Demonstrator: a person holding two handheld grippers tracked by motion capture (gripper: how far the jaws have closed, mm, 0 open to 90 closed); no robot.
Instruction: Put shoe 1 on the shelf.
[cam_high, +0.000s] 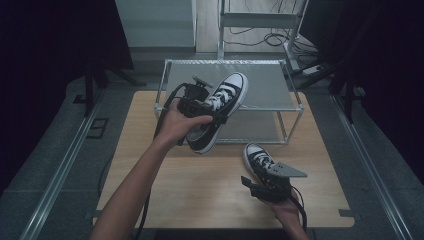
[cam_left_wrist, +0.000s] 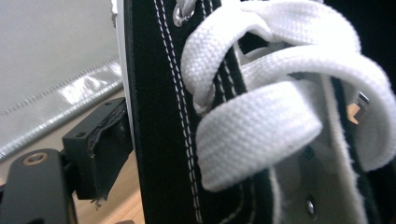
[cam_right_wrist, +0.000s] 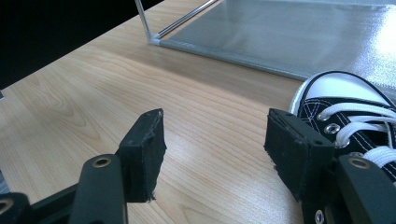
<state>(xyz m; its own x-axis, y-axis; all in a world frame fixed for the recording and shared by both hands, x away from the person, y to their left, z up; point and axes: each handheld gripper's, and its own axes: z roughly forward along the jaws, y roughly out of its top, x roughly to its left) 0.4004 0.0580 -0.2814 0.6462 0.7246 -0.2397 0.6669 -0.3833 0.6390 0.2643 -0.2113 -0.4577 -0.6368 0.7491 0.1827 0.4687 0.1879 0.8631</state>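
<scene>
- The left gripper (cam_high: 212, 111) is up in the air over the far half of the table (cam_high: 150, 200), near its far edge, with its jaws clamped on a black-and-white sneaker (cam_high: 220, 107).
- That raised sneaker hangs clear of the wood, white toe cap pointing away toward the shelf rack (cam_high: 260, 107) at the table's far edge, heel end tilted down toward the person.
- In the left gripper view the black canvas side of the raised sneaker (cam_left_wrist: 163, 116) sits right against the one jaw pad that shows; the thick white laces (cam_left_wrist: 261, 116) bulge across the frame, and the second jaw is hidden behind the shoe.
- The left hand (cam_high: 182, 122) wraps the gripper body, forearm coming in from the near left corner.
- Over on the near right part of the table, the second sneaker (cam_high: 257, 157) stands flat on the wood, toe pointing to the far edge.
- The right gripper (cam_high: 260, 186) sits low just behind that shoe's heel end, close to the near edge.
- In the right gripper view its jaws stand apart with bare wood between them; the second sneaker (cam_right_wrist: 345, 112) lies just beside the right-hand jaw, outside the gap, and nothing is gripped.
- The rack's grey lower shelf (cam_right_wrist: 289, 37) shows just beyond that toe cap.
</scene>
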